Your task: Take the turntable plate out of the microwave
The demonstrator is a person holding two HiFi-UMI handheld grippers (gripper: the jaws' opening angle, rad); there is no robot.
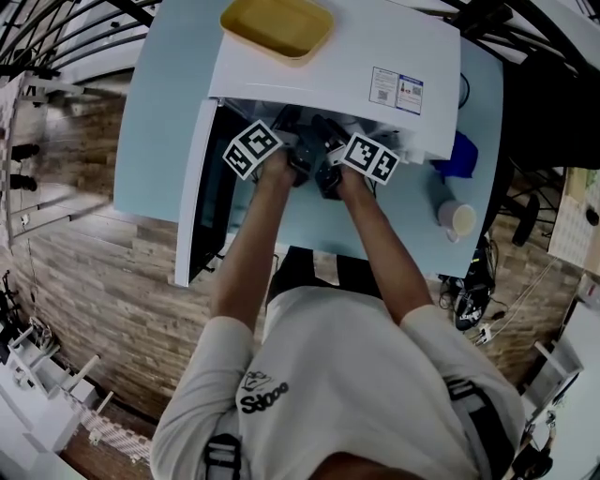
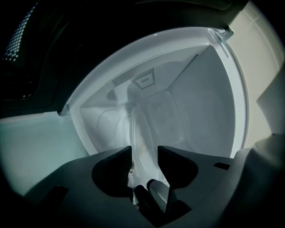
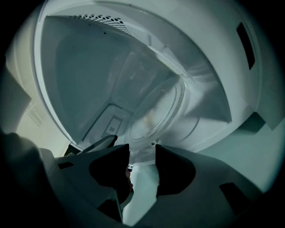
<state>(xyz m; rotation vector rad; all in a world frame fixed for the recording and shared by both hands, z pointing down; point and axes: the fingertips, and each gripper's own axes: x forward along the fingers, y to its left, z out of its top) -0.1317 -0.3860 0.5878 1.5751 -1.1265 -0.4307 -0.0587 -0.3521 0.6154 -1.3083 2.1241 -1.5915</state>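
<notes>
- The turntable plate [image 2: 144, 129] lay inside the microwave [image 1: 328, 66], on the cavity floor, near the open mouth.
- The microwave stood toward the far edge of the counter [image 1: 159, 122], and its door [image 1: 192, 206] was swung out toward the left edge.
- The left claw [image 2: 144, 153] was open, with the plate's rim between its jaws. The rim sat close to one jaw and was not pinched.
- The right claw [image 3: 142, 153] was also open, and the plate's near edge sat just at its tips.
- We judged the plate to be clear glass: stiff, fairly heavy, smooth and slippery, and likely to break if dropped.
- We thought the raised rim was the place to hold it, one claw on each side, keeping it level on the way out.
- The cavity showed nothing except the plate.
- A yellow tray [image 1: 277, 26] sat on the microwave's top and looked empty.
- A cup [image 1: 459, 218] stood near the counter's right edge, and we could not tell what was in it.
</notes>
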